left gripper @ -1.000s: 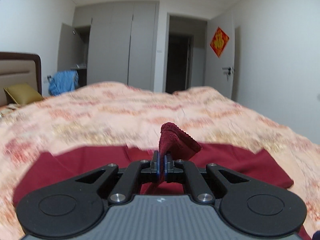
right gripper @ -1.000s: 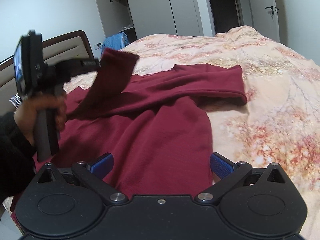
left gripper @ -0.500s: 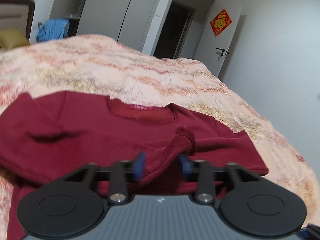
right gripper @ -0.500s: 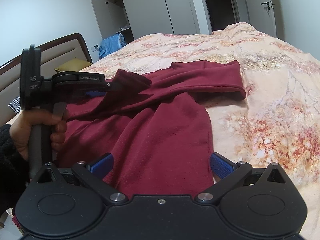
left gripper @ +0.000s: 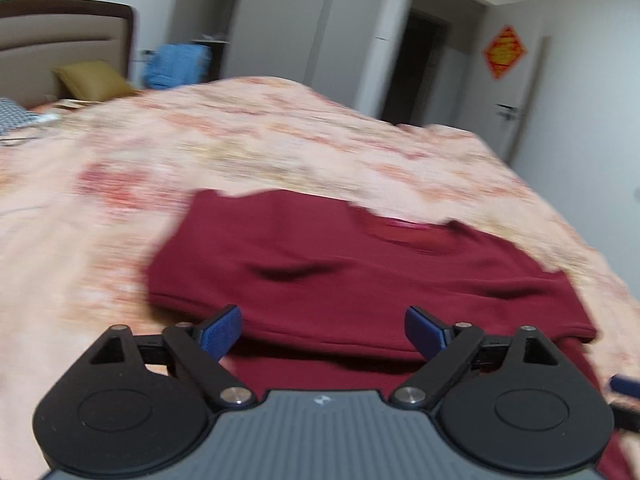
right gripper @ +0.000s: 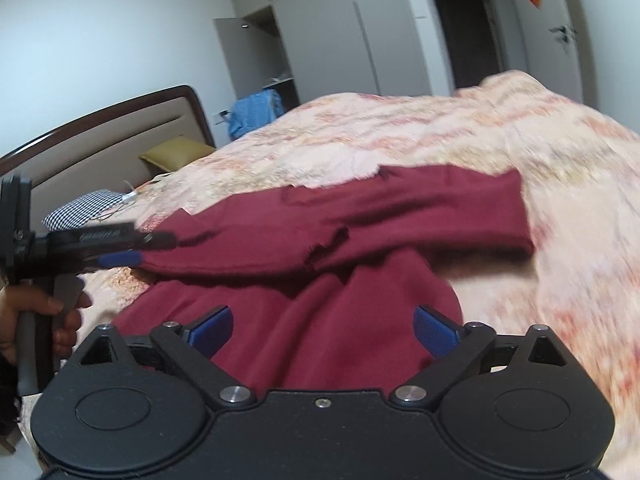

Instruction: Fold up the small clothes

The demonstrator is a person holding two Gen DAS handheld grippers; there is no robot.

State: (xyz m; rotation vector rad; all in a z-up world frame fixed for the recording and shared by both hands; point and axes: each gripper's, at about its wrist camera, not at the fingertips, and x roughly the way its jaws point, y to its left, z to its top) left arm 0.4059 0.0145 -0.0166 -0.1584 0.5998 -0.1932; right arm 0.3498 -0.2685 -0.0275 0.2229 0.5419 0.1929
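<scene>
The left gripper (left gripper: pixel 322 330) at bottom centre has just been opening; its blue pads stand spread, nothing between them. The right gripper (right gripper: pixel 322 330) is likewise spread and empty, its jaws having closed slightly. Beyond both, the dark red long-sleeved knit top (left gripper: pixel 360 264) lies mid-frame, sleeve folded across, on the peach floral bedspread (left gripper: pixel 280 140).

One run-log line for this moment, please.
left claw: just opened, empty | right claw: open | maroon top: sleeve folded across
</scene>
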